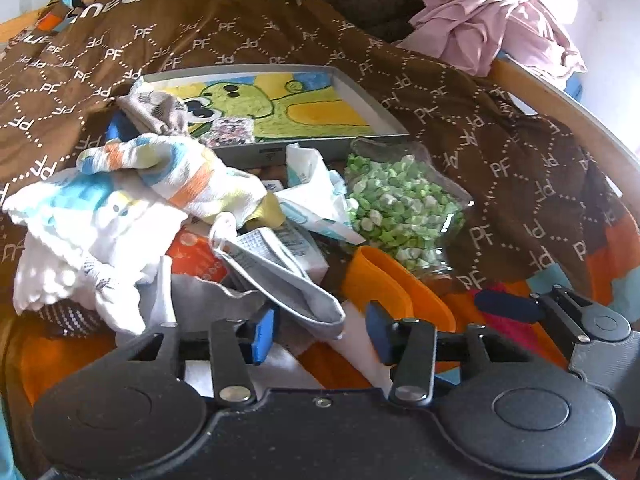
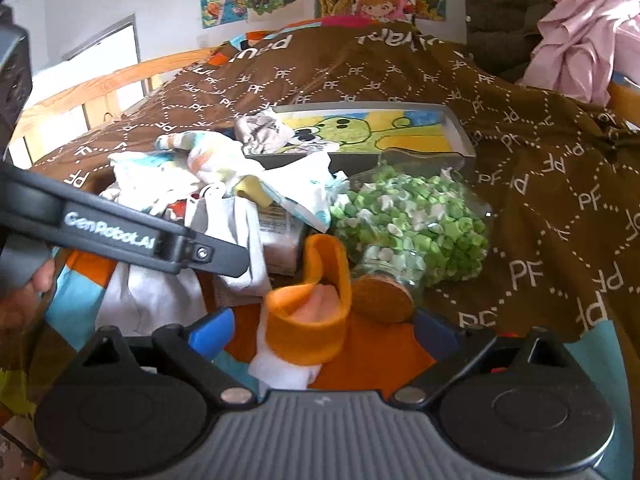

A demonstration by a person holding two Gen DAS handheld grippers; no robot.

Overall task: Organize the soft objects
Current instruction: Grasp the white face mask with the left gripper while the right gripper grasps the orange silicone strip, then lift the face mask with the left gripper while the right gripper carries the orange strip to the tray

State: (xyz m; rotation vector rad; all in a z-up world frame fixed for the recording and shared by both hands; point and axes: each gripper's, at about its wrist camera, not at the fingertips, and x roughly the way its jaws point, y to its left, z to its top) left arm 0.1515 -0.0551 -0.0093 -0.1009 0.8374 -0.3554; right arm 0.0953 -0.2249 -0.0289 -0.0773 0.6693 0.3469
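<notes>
A heap of soft things lies on the bed: a pastel striped sock [image 1: 176, 176], a white cloth with blue print [image 1: 80, 232], and a grey-edged white sock [image 1: 280, 280]. My left gripper [image 1: 320, 334] is open, and the tip of that grey-edged sock lies between its blue pads [image 1: 262, 336]. An orange-cuffed white sock [image 2: 308, 320] lies folded between the wide-spread fingers of my right gripper [image 2: 324, 336], which is open and not pinching it. The same orange cuff [image 1: 384, 284] shows just right of the left gripper.
A corked glass jar of green paper stars [image 2: 412, 228] lies on its side beside the orange cuff. Behind the heap sits a grey tray [image 1: 304, 152] with a green cartoon picture. A brown patterned blanket [image 1: 500, 152] covers the bed, with pink clothing [image 1: 492, 20] at the back right. A hand [image 2: 24, 300] holds the left tool.
</notes>
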